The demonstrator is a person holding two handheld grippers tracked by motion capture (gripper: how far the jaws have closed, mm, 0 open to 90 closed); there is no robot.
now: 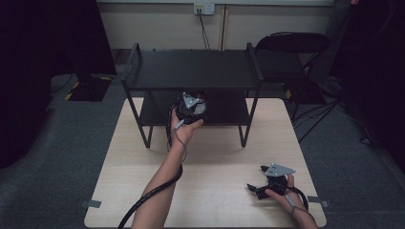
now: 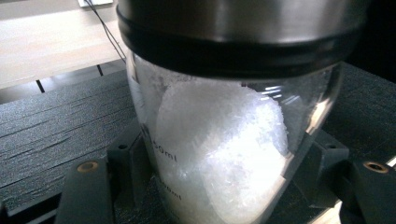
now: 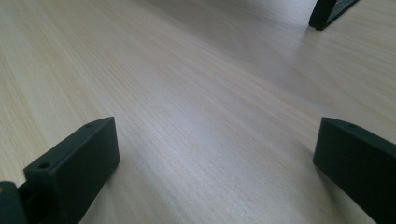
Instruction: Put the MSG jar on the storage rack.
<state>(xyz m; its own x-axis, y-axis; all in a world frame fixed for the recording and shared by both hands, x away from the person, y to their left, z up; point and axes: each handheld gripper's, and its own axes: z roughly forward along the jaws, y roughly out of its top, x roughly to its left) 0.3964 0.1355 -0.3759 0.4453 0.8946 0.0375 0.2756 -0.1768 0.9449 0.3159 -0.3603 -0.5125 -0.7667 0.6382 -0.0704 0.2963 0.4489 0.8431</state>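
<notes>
Left gripper (image 1: 192,106) clamps a glass jar (image 2: 224,140) at the black shelf (image 1: 191,69).
The jar, with white filling and a metal lid, stands on the lower shelf board between the closed fingers; the right gripper (image 3: 219,163) rests open on the counter (image 1: 215,157).

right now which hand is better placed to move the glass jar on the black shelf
Left: its gripper already has jaws either side of the clear glass jar with white filling. The right gripper rests open on the wooden table.
</notes>
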